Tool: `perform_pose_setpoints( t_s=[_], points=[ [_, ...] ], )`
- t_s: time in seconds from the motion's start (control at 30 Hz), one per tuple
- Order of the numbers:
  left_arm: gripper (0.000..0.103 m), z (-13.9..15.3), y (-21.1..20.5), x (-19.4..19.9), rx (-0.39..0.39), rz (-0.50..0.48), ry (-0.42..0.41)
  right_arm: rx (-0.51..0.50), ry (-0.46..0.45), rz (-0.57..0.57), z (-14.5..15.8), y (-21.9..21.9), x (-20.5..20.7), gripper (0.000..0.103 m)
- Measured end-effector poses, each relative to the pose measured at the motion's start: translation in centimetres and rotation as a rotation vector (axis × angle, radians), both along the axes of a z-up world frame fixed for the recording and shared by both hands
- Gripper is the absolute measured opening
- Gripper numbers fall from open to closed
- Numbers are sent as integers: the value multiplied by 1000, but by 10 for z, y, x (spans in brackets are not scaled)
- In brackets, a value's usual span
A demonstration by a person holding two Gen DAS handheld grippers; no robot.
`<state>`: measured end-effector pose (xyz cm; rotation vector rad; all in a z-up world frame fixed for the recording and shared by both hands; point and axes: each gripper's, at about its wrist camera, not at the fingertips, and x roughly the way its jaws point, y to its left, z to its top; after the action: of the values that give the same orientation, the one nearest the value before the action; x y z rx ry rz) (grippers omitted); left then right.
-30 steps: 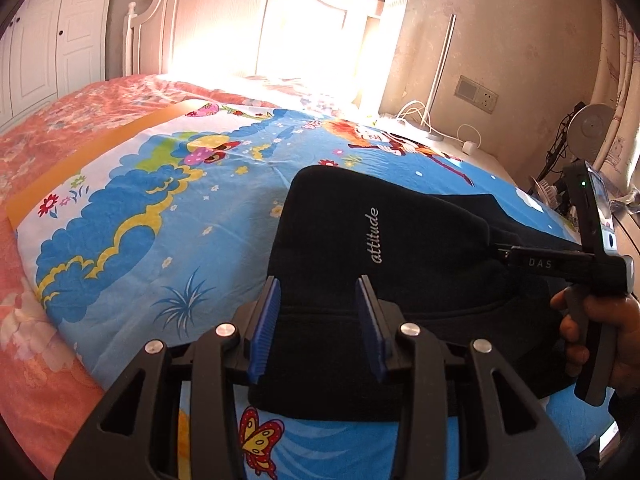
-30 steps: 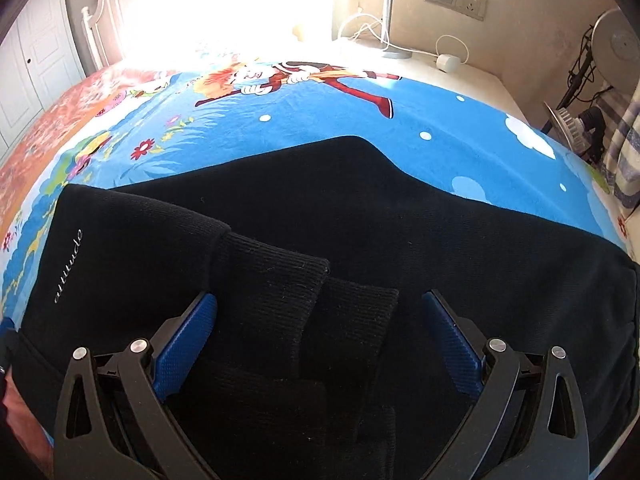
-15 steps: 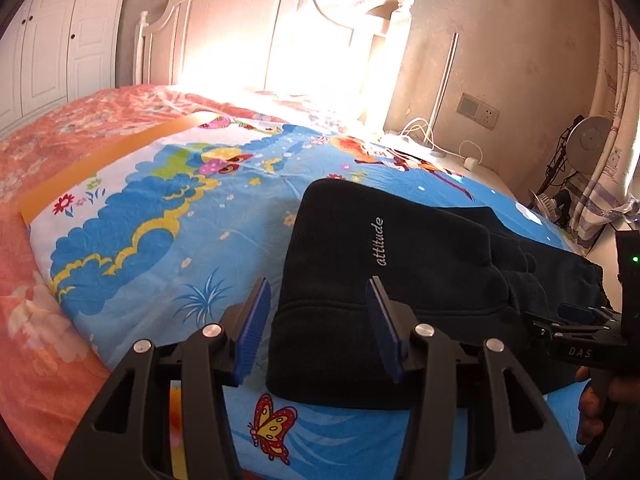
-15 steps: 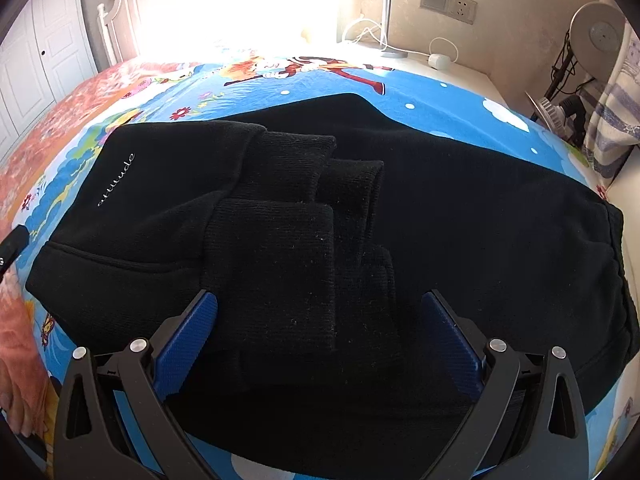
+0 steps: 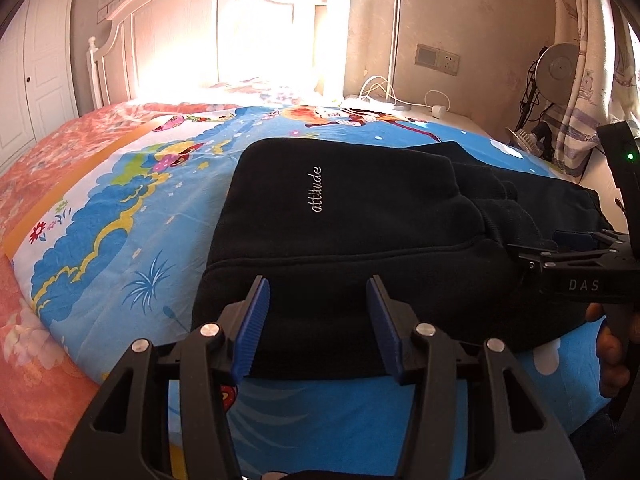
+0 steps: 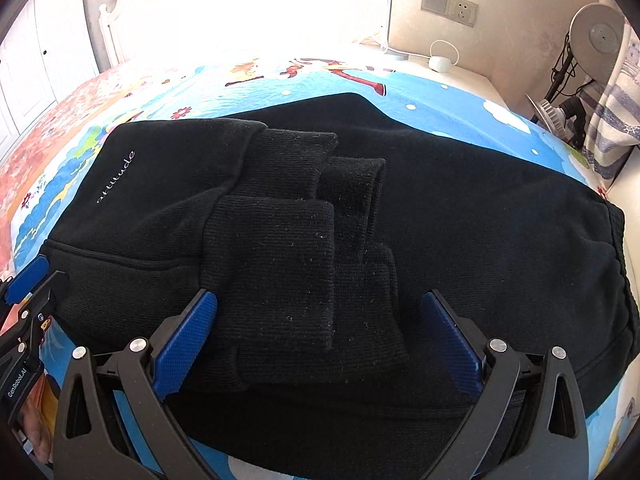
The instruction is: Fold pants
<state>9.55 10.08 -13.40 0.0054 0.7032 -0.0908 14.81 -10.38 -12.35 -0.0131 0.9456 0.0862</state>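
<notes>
- Your left gripper (image 5: 318,322) angles down over the near edge of the black pants (image 5: 360,248); its jaws have just been opening and stand apart, gripping nothing.
- Your right gripper (image 6: 320,340) tilts down over the ribbed cuffs (image 6: 280,248), jaws spread wide, holding nothing.
- The pants lie folded on the cartoon-print sheet (image 5: 120,220) of a bed, with a pale headboard (image 5: 168,40) and a wall socket (image 6: 450,7) behind.

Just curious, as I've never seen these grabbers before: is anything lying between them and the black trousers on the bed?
Nothing visible does. The black fleece trousers lie folded on the cartoon-print blue bedsheet, directly ahead of the open left gripper and the open right gripper, with no other object on or before them.
</notes>
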Motion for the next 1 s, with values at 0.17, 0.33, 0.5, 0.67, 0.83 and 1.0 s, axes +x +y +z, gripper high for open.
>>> perform_pose_setpoints(
  t_s=[0.17, 0.33, 0.5, 0.67, 0.83, 1.0],
  points=[
    [51, -2, -1, -1, 13, 6, -9, 0, -38, -5, 12, -1, -1, 97],
    [51, -1, -2, -2, 16, 11, -11, 75, -68, -23, 33, -4, 29, 97],
    [51, -1, -2, -2, 13, 13, -4, -90, -39, -66, 18, 5, 78, 97],
    [51, -2, -4, -3, 20, 14, -10, -10, -2, -96, 13, -15, 77, 97],
    [51, -2, -4, -3, 17, 17, -9, 42, -51, -43, 36, -1, 27, 97],
    [51, -1, -4, -4, 17, 22, -3, -28, 0, -2, 15, 22, 5, 97]
  ],
)
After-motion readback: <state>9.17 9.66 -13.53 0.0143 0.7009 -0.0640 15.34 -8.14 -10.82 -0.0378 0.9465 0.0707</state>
